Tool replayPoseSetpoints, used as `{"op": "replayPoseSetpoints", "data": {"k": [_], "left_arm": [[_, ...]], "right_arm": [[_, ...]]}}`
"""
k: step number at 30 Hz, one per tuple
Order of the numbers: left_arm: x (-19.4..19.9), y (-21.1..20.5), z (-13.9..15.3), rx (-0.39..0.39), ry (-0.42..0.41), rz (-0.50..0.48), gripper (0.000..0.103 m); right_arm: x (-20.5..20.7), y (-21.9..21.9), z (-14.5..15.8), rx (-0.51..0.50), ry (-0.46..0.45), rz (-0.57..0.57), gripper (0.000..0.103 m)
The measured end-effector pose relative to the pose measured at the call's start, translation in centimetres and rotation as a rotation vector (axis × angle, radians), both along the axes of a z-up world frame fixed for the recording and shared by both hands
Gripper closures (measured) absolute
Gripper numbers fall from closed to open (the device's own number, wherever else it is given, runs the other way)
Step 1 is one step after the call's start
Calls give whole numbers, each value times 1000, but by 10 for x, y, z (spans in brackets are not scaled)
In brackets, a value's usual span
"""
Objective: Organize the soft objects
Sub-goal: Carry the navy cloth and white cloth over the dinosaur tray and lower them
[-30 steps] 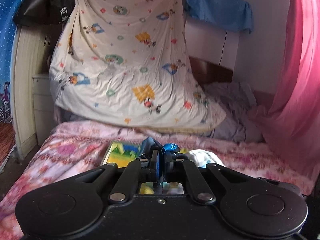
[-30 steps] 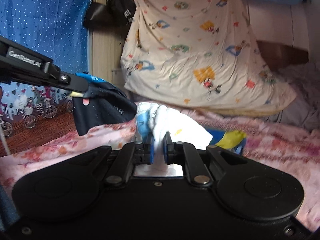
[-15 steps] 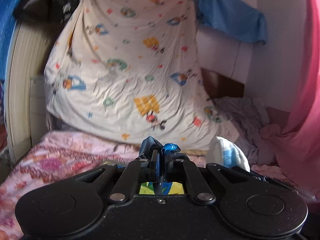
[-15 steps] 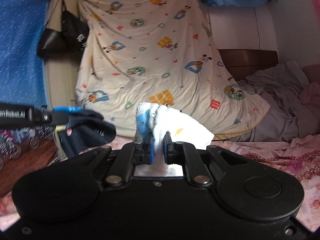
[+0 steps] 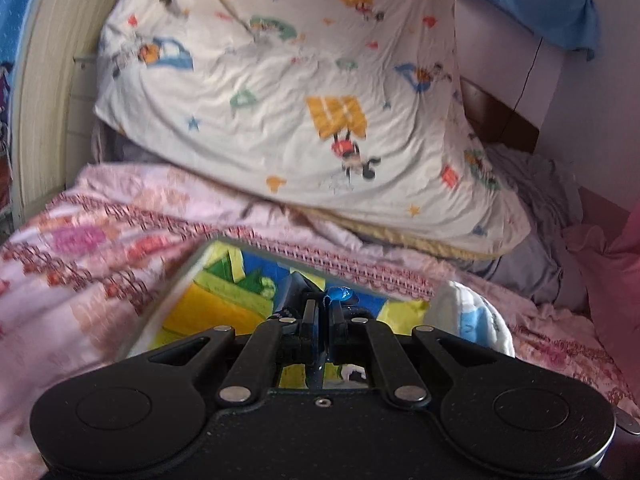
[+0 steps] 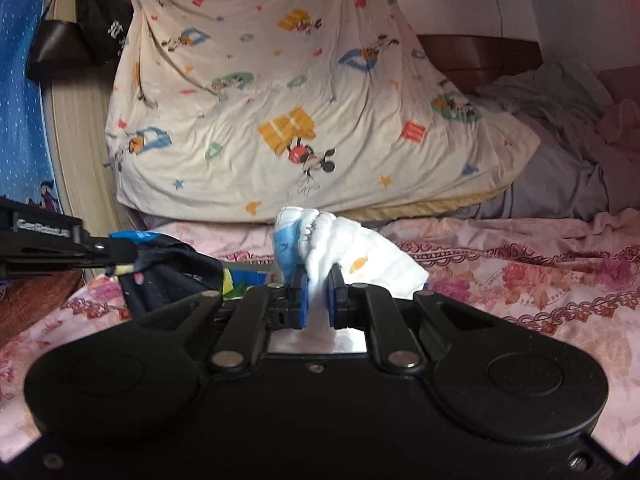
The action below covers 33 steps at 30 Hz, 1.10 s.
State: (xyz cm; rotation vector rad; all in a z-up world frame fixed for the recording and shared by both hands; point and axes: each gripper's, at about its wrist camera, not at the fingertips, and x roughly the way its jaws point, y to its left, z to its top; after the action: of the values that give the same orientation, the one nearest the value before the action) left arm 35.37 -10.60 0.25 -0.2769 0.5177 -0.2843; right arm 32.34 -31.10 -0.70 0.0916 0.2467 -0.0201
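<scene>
My left gripper point(image 5: 320, 316) is shut on a dark navy cloth point(image 5: 294, 294), which hangs from its tips in the right wrist view point(image 6: 172, 268). It hovers over a colourful yellow, blue and green box point(image 5: 224, 296) on the bed. My right gripper point(image 6: 318, 300) is shut on a white cloth with blue and orange print point(image 6: 360, 252), held above the bed. That white cloth also shows at the right in the left wrist view point(image 5: 472, 320). The left gripper point(image 6: 120, 252) reaches in from the left of the right wrist view.
A pink floral bedspread point(image 5: 100, 240) covers the bed. A cream cartoon-print sheet point(image 6: 304, 92) hangs behind it. Grey bedding point(image 6: 560, 152) lies at the back right. Black bags point(image 6: 80, 32) hang at the left. A pink curtain point(image 5: 616, 280) is at the right.
Both grippers have come down toward the bed with their cloths still held. The colourful box now fills more of the left wrist view.
</scene>
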Motion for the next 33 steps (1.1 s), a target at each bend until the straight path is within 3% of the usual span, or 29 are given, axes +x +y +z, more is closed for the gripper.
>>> {"op": "replayPoseSetpoints", "data": {"k": [10, 17, 19, 26, 33], "left_arm": [[25, -18, -40, -4, 126, -7, 99], [27, -25, -53, 49, 170, -41, 97], [26, -25, -54, 54, 177, -43, 90], [20, -25, -51, 66, 175, -59, 85], [11, -24, -43, 86, 141, -62, 63]], "right_arm": [[39, 22, -29, -42, 81, 0, 97], [60, 20, -44, -50, 146, -4, 93], [66, 20, -48, -47, 167, -6, 92], [71, 17, -56, -11, 188, -18, 88], [58, 14, -50, 2, 173, -25, 70]]}}
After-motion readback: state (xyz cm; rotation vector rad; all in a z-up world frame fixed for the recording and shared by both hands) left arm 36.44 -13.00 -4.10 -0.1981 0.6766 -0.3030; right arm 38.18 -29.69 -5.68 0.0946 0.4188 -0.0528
